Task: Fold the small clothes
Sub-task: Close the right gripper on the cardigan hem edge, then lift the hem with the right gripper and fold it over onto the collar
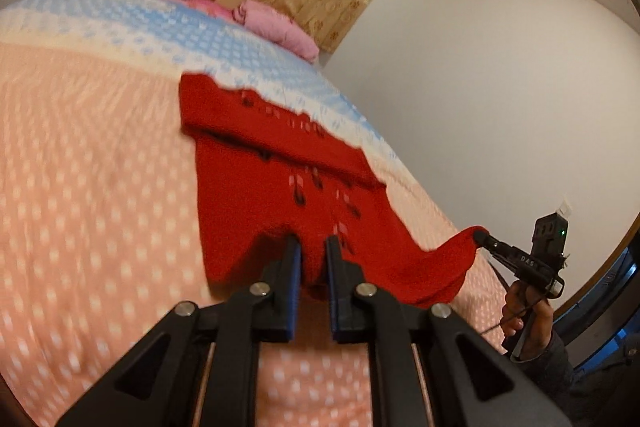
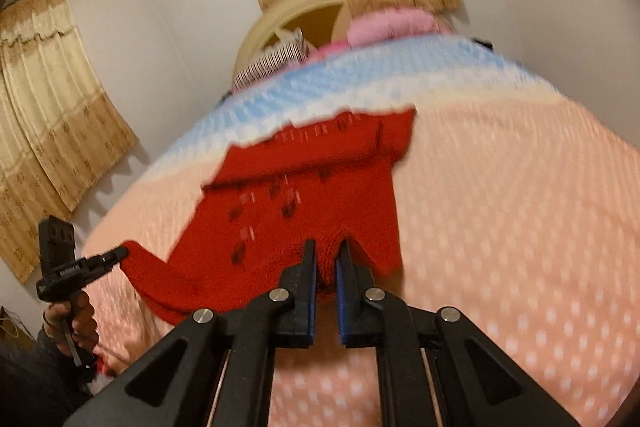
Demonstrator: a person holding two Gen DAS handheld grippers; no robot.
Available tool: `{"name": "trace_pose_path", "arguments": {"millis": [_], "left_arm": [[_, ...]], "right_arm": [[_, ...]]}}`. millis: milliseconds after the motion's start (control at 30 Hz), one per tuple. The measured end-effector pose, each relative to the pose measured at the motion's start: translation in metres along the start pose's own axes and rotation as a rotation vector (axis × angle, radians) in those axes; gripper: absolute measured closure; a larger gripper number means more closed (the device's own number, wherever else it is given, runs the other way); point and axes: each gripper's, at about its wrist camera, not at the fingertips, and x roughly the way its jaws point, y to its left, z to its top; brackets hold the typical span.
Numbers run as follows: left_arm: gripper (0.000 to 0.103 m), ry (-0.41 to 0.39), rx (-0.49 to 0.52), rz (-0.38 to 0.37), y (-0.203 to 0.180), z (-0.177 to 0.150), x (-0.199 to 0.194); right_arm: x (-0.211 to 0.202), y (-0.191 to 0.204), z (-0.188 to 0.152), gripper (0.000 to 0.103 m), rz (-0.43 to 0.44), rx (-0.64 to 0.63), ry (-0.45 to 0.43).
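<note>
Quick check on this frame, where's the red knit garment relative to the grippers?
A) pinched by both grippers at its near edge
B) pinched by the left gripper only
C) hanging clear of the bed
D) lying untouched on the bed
A: the left gripper and the right gripper each clamp the near edge of the red knit garment, whose far part lies on the bed cover.

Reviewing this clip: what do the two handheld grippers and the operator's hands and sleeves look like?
Both are matte black. The left gripper and right gripper have blue-lined fingers and silver pivot bolts on angled black linkages. Seen from the side, the right one carries white "DAS" lettering, a boxy camera with a green light, and a thin black cable. Bare hands grip pistol handles; sleeves are dark.
</note>
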Motion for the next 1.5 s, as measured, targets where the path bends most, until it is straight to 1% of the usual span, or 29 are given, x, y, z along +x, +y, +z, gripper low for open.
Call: {"name": "trace_pose_path", "arguments": {"millis": [133,200,300,467,500,567,633,733,833,900,933,967,1000,1033,1067,1100,1133,1200,1267,1367,1433,1467,1500], "left_arm": [[0.092,-0.036,0.006,-0.003,0.004,0.032,0.009],[0.092,-0.055,0.01,0.008,0.007,0.047,0.015],[0.092,-0.078,0.008,-0.004,0.011,0.066,0.025],[0.093,-0.103,0.005,0.001,0.018,0.088,0.04],[0.095,-0.113,-0.004,0.002,0.021,0.095,0.043],[0.095,-0.131,-0.011,0.001,0.024,0.109,0.048],[0.098,-0.149,-0.002,0.006,0.025,0.122,0.052],[0.098,-0.157,0.021,0.009,0.026,0.138,0.059],[0.098,-0.142,0.049,0.034,0.03,0.15,0.072],[0.098,-0.109,0.074,0.085,0.034,0.15,0.079],[0.094,-0.083,0.101,0.107,0.035,0.145,0.082],[0.087,-0.056,0.135,0.112,0.035,0.138,0.085],[0.071,-0.039,0.16,0.125,0.035,0.133,0.086],[0.06,-0.003,0.208,0.175,0.034,0.122,0.091],[0.043,0.019,0.25,0.21,0.033,0.114,0.094],[0.038,0.041,0.311,0.236,0.03,0.103,0.097],[0.037,0.071,0.378,0.256,0.027,0.09,0.1],[0.037,0.13,0.438,0.278,0.025,0.075,0.107],[0.037,0.154,0.424,0.253,0.027,0.067,0.11],[0.037,0.175,0.389,0.201,0.025,0.067,0.118],[0.038,0.193,0.381,0.189,0.024,0.066,0.127],[0.047,0.201,0.378,0.189,0.024,0.065,0.132],[0.067,0.216,0.374,0.192,0.025,0.064,0.138]], "right_arm": [[0.018,0.004,0.034,0.096,0.015,-0.026,-0.05],[0.026,0.004,0.05,0.096,0.017,-0.032,-0.068],[0.036,0.002,0.07,0.096,0.023,-0.04,-0.087],[0.052,0.0,0.095,0.096,0.019,-0.057,-0.092],[0.054,-0.001,0.1,0.096,0.019,-0.058,-0.094],[0.06,-0.002,0.11,0.096,0.025,-0.057,-0.098],[0.067,-0.001,0.12,0.096,0.021,-0.063,-0.1],[0.08,0.0,0.135,0.096,0.017,-0.074,-0.102],[0.099,-0.001,0.149,0.096,0.001,-0.084,-0.089],[0.117,-0.006,0.154,0.096,-0.005,-0.07,-0.067],[0.124,-0.01,0.155,0.096,-0.006,-0.061,-0.058],[0.132,-0.013,0.155,0.096,-0.005,-0.05,-0.045],[0.137,-0.016,0.154,0.096,-0.005,-0.044,-0.036],[0.141,-0.018,0.153,0.096,-0.006,-0.042,-0.028],[0.144,-0.02,0.15,0.096,-0.007,-0.041,-0.019],[0.147,-0.022,0.148,0.096,-0.007,-0.04,-0.011],[0.149,-0.023,0.146,0.096,-0.009,-0.038,-0.005],[0.152,-0.027,0.141,0.096,-0.016,-0.036,0.009],[0.154,-0.03,0.138,0.096,-0.02,-0.032,0.015],[0.155,-0.032,0.135,0.096,-0.02,-0.022,0.019],[0.154,-0.03,0.134,0.096,-0.018,-0.021,0.019],[0.155,-0.031,0.134,0.096,-0.018,-0.022,0.019],[0.155,-0.03,0.133,0.096,-0.016,-0.024,0.019]]}}
